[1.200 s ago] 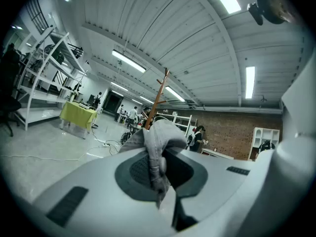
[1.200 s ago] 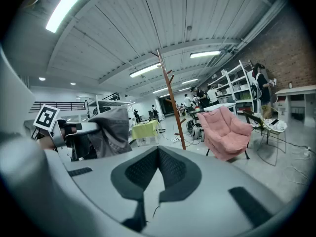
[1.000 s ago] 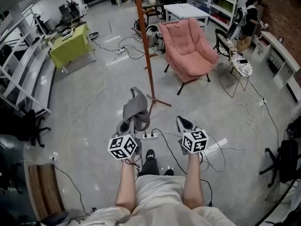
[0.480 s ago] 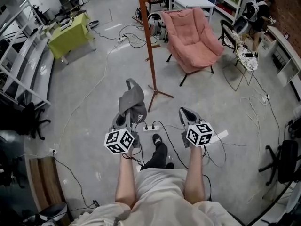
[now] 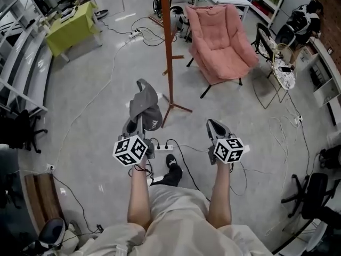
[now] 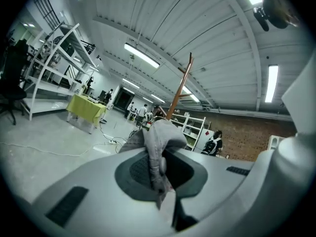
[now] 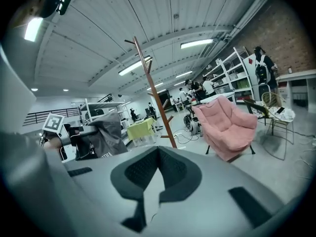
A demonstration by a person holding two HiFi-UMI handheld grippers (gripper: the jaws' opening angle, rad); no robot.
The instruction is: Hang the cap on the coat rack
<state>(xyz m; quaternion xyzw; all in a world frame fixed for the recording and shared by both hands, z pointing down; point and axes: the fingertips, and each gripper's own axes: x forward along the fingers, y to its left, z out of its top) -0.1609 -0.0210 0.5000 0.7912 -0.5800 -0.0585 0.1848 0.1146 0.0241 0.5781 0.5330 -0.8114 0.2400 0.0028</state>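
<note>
A grey cap (image 5: pixel 145 107) hangs from my left gripper (image 5: pixel 139 122), whose jaws are shut on its fabric; in the left gripper view the cap (image 6: pixel 157 147) bunches up between the pads. The brown wooden coat rack (image 5: pixel 167 47) stands just ahead and slightly right of the cap, its pole rising out of the head view's top. Its upper pegs show in the left gripper view as the coat rack (image 6: pixel 179 85) behind the cap, and in the right gripper view as the coat rack (image 7: pixel 154 98). My right gripper (image 5: pixel 213 127) is shut and holds nothing. The cap (image 7: pixel 103 132) shows at its left.
A pink armchair (image 5: pixel 221 39) stands right of the rack. A power strip (image 5: pixel 163 148) and cables lie on the grey floor by my foot. A green table (image 5: pixel 72 28) is far left, a small side table (image 5: pixel 282 73) far right, shelves and people further back.
Both grippers and I have moved forward toward the coat rack, the cap going along in the left gripper. The rack's base now lies closer to the cap.
</note>
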